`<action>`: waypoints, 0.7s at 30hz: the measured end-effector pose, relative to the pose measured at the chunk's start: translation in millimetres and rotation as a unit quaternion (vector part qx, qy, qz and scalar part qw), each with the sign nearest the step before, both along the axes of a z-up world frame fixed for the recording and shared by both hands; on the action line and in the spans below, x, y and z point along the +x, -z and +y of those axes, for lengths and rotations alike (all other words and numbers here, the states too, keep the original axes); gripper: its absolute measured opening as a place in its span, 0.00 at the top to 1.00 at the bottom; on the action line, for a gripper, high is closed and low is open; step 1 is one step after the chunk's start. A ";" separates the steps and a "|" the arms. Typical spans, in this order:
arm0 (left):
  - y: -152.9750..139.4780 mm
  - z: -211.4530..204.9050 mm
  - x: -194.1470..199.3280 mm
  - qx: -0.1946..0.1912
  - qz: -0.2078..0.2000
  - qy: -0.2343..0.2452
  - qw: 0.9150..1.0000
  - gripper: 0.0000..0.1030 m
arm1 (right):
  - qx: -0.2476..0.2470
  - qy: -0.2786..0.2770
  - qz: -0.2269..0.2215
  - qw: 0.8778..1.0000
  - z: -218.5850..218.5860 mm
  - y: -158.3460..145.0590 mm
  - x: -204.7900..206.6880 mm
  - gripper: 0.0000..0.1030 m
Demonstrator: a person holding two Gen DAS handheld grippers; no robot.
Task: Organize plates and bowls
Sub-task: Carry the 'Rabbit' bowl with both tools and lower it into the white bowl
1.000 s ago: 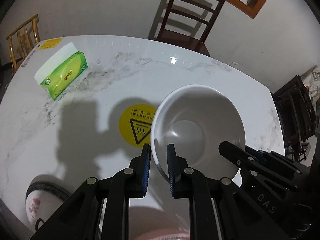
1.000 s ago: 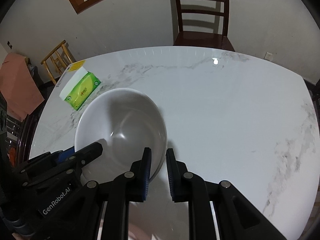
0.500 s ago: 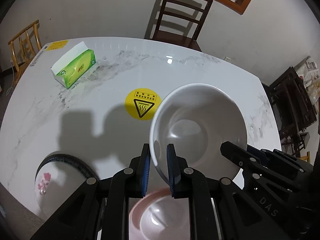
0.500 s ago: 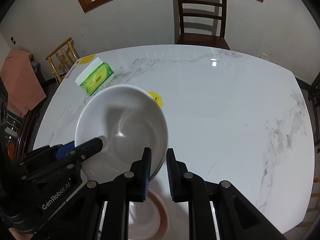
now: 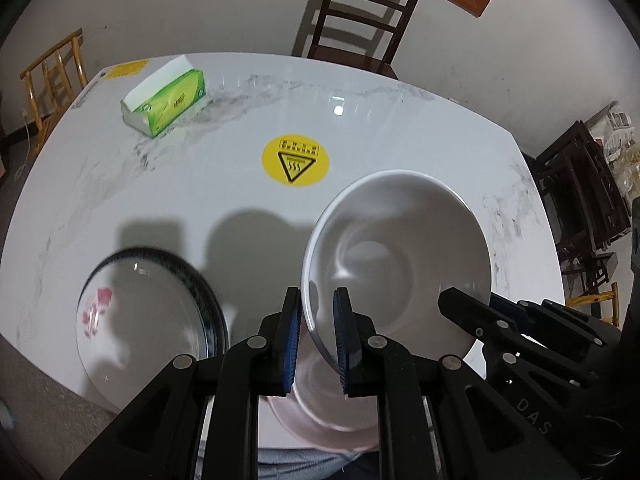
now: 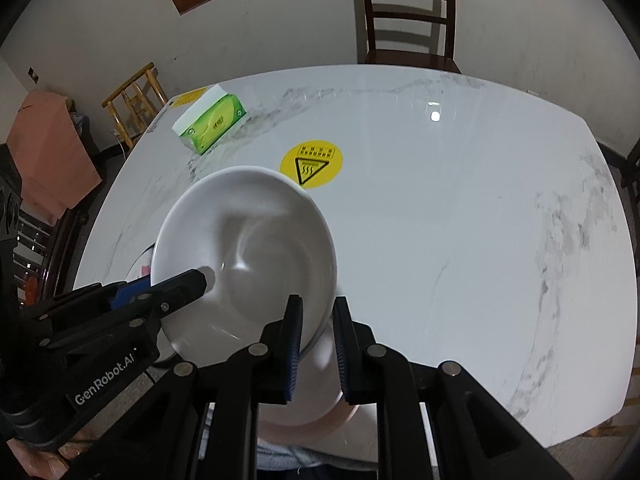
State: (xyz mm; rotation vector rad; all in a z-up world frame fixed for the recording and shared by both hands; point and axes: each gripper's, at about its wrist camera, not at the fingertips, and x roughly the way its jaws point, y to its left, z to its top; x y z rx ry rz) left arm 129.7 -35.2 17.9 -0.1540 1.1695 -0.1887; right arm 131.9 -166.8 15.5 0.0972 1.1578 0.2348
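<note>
- Both tongs, left gripper (image 5: 316, 344) and right gripper (image 6: 317, 346), stay clamped on the white bowl (image 5: 396, 256) rim.
- It has travelled back, now hanging at lower centre over the pink bowl (image 5: 320, 420); nesting looks close.

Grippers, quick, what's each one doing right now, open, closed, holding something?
Left gripper: closed on the rim of the white bowl.
Right gripper: closed on the opposite rim of the same bowl.
</note>
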 end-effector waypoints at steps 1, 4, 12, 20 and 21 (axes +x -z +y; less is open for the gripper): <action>0.8 0.1 -5.0 0.001 0.000 0.000 1.000 0.87 | 0.002 0.000 0.001 1.000 -0.3 1.4 -5.6 0.85; 3.9 1.1 -16.5 -0.001 0.003 0.000 1.000 0.87 | 0.001 -0.002 0.005 1.000 0.0 5.9 -20.0 0.85; 22.1 1.7 -44.0 -0.011 0.023 -0.008 1.000 0.87 | 0.002 -0.001 0.015 1.000 -2.5 18.8 -45.0 0.85; 38.0 -0.6 -55.7 -0.010 0.037 -0.012 0.999 0.87 | 0.006 0.002 0.034 0.999 -5.2 37.5 -55.5 0.85; 39.7 -0.6 -56.2 -0.010 0.038 -0.012 0.999 0.87 | 0.007 0.003 0.037 0.999 -5.5 39.3 -56.2 0.85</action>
